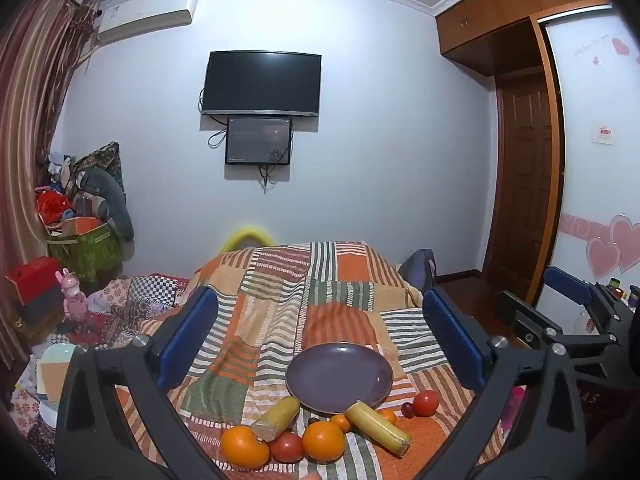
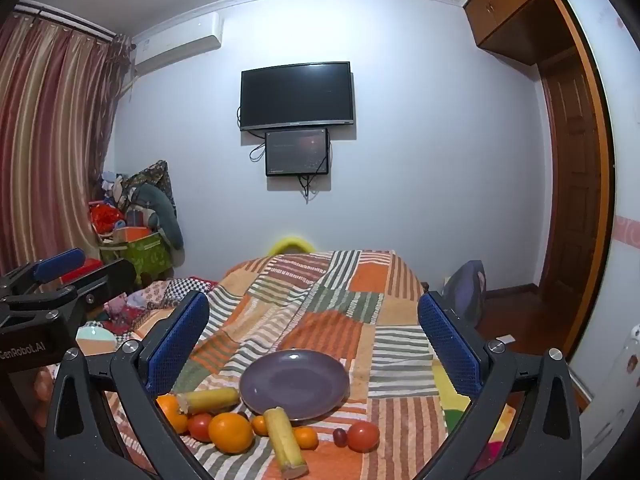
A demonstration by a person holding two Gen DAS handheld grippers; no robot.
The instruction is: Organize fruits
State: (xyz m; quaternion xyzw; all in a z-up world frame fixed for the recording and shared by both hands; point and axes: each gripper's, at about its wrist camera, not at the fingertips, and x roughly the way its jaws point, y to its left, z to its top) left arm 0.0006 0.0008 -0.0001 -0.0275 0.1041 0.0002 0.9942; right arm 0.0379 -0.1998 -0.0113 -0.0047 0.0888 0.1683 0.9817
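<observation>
An empty purple plate lies on the patchwork blanket. In front of it the fruit is scattered: two big oranges, small oranges, two tomatoes, a dark grape and two yellow cane-like pieces, one leaning on the plate's rim. My left gripper hovers open above and behind the fruit, holding nothing. Beside it, my right gripper is just as wide open and empty.
The bed runs away toward a wall with a television. Cluttered bedding, a pink toy and boxes crowd the left side. A wardrobe and a wooden door stand on the right.
</observation>
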